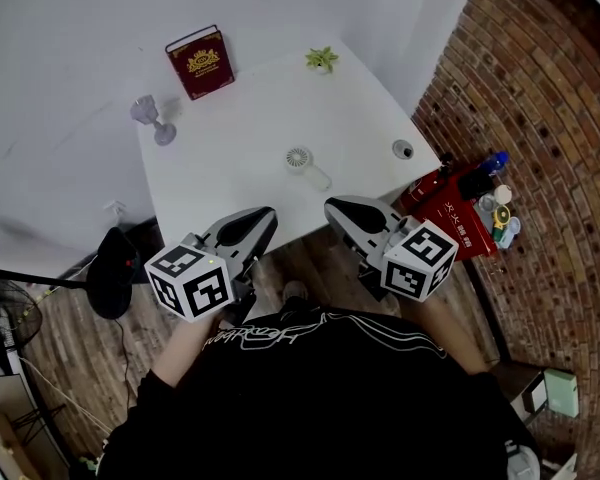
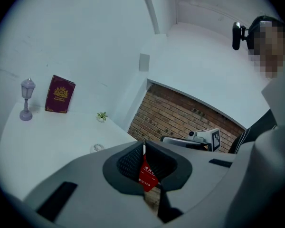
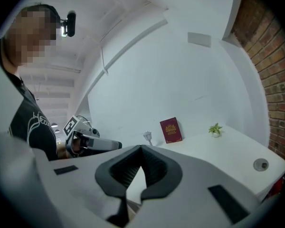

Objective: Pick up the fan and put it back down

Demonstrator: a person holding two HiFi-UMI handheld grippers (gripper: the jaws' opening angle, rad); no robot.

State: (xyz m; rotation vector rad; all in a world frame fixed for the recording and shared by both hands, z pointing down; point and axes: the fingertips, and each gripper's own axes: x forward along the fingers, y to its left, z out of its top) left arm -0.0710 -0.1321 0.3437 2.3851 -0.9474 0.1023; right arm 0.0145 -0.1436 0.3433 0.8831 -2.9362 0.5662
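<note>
We hold the left gripper (image 1: 268, 213) and the right gripper (image 1: 331, 206) clenched and empty at the near edge of the white table (image 1: 230, 173), probably because the handheld fan (image 1: 300, 159) lies flat there, ungrasped.

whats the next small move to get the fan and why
Probably open the right hand-held gripper and reach forward toward the fan. Its jaws are shut on nothing, it hangs at the near edge of the table, and the fan lies untouched mid-table with its handle angled toward that gripper.
</note>
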